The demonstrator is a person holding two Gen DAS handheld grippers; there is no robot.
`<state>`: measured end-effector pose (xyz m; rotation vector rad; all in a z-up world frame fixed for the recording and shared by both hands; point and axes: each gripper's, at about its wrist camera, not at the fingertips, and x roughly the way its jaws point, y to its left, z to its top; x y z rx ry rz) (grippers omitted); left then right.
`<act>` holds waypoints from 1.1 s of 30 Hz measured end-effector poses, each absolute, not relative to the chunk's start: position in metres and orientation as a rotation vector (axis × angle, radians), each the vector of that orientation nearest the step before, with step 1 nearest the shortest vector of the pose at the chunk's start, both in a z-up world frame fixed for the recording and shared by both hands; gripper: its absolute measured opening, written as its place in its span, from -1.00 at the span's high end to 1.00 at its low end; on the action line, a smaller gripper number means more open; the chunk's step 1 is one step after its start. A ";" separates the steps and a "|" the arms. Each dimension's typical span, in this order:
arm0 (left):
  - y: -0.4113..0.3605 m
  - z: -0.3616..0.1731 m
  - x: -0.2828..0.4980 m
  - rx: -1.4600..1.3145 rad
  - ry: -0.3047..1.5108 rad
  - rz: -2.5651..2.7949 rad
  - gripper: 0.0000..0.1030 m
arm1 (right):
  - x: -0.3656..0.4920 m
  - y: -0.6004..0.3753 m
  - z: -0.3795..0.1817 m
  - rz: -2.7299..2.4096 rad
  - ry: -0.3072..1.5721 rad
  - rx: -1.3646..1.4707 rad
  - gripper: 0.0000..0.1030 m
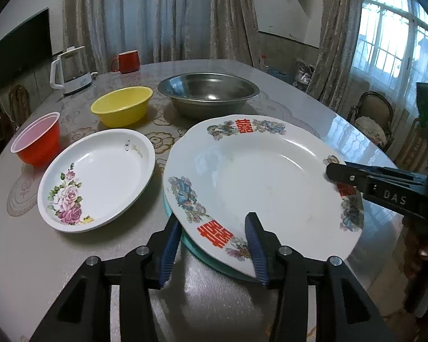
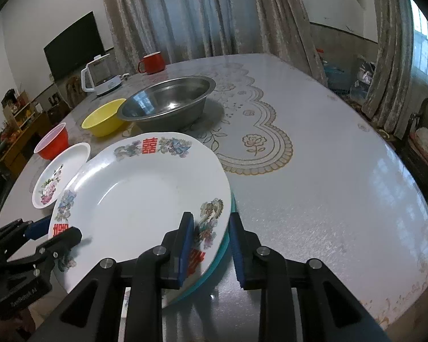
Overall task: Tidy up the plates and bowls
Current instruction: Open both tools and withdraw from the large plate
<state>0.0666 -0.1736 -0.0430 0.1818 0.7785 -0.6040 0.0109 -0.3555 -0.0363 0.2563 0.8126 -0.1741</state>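
Left wrist view: the left gripper (image 1: 214,245) stands part open astride the near rim of the big plate (image 1: 259,179), pads off it. Right gripper (image 2: 211,245), narrowly parted and marked "DAS", straddles the rim at 3 o'clock. Red double-happiness characters mark the rim. A teal plate (image 2: 228,245) lies beneath; the rose plate (image 1: 100,176) sits at 9 o'clock, bowls beyond.

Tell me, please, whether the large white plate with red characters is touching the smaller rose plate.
Apart. The left wrist view shows a strip of bare table between the large plate and the rose plate.
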 end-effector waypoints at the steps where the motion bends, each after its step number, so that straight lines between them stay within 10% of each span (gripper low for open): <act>1: -0.173 -0.042 0.065 0.188 0.771 -0.605 -0.06 | 0.011 -0.355 -0.037 -0.173 0.814 0.267 0.47; 13: -0.124 -0.036 0.065 0.138 0.748 -0.461 -0.83 | 0.009 -0.344 -0.040 -0.181 0.853 0.298 0.34; 33: -0.020 -0.044 0.113 -0.156 0.821 -0.252 -0.83 | 0.023 -0.292 0.015 -0.098 0.695 0.230 0.29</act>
